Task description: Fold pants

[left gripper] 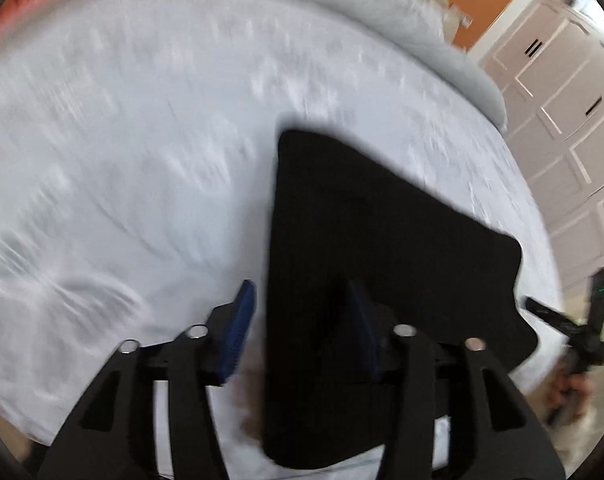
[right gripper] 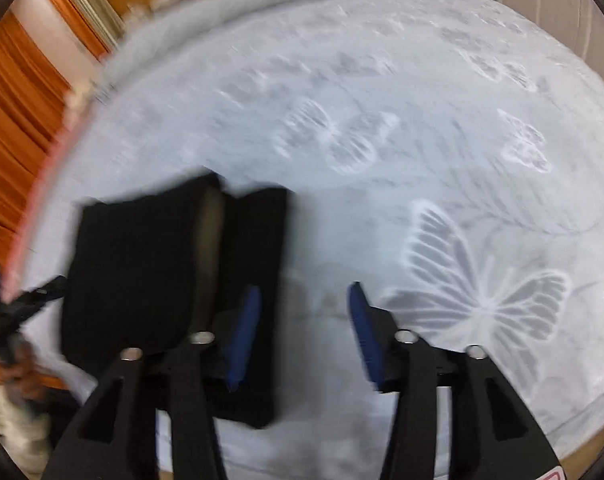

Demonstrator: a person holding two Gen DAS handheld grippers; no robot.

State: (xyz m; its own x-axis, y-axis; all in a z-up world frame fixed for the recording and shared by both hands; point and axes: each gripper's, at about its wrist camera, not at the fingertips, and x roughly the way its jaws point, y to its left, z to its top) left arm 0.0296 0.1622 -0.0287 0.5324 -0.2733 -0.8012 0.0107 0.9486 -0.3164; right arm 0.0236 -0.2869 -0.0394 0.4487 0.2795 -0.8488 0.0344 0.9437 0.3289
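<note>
Both my grippers stand open and hold nothing. The left gripper (left gripper: 302, 328) hangs above the near edge of the black pants (left gripper: 365, 240), with its right pad over the cloth and its left pad over bare bedspread (left gripper: 142, 160). The right gripper (right gripper: 303, 332) hovers over the bedspread (right gripper: 441, 152), and the pants (right gripper: 174, 280) lie just left of it, partly under its left finger.

From the right wrist the pants look like a compact folded bundle, so I judge the fold nearly done. The risk I see is snagging: a finger drifting low could catch the top layer and drag the fold apart. The soft bedspread could also bunch under the bundle if I nudge it sideways.

Plenty is unclear. Both views are smeared, so I cannot read fold edges or count layers. A pale strip (right gripper: 212, 248) runs down the bundle; I cannot tell whether it is lining or a gap. The bundle's near edge is hidden behind my own fingers. At the frame edge, the other gripper (left gripper: 573, 332) shows only as a dark blur.
</note>
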